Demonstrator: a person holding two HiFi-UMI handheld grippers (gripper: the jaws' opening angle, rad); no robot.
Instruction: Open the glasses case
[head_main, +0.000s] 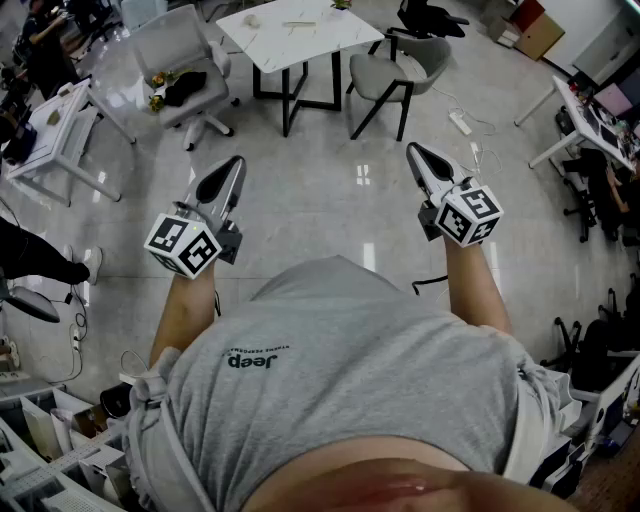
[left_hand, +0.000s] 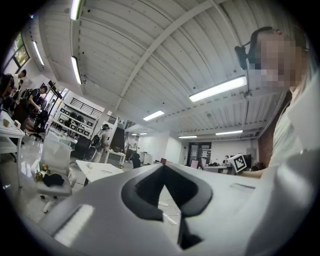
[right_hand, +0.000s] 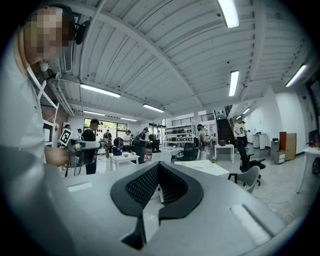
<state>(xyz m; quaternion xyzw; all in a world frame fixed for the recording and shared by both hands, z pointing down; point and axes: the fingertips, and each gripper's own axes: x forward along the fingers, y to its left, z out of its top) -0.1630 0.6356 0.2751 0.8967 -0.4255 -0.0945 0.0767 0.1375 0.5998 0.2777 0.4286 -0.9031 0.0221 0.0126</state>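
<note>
I cannot make out a glasses case in any view. In the head view both grippers are held out level in front of the person's grey shirt, above the shiny floor. The left gripper (head_main: 236, 160) has its jaws together at the tip, with nothing between them. The right gripper (head_main: 413, 148) looks the same, with its jaws closed and empty. In the left gripper view the left gripper (left_hand: 162, 166) points into the office with its dark pads meeting. The right gripper view shows the right gripper (right_hand: 158, 164) shut, aimed toward desks and people far off.
A white table (head_main: 330, 35) with a few small items stands ahead, with grey chairs to its left (head_main: 185, 60) and right (head_main: 400, 75). A desk (head_main: 50, 120) is at the far left. A power strip (head_main: 461, 122) lies on the floor. Several people stand in the distance.
</note>
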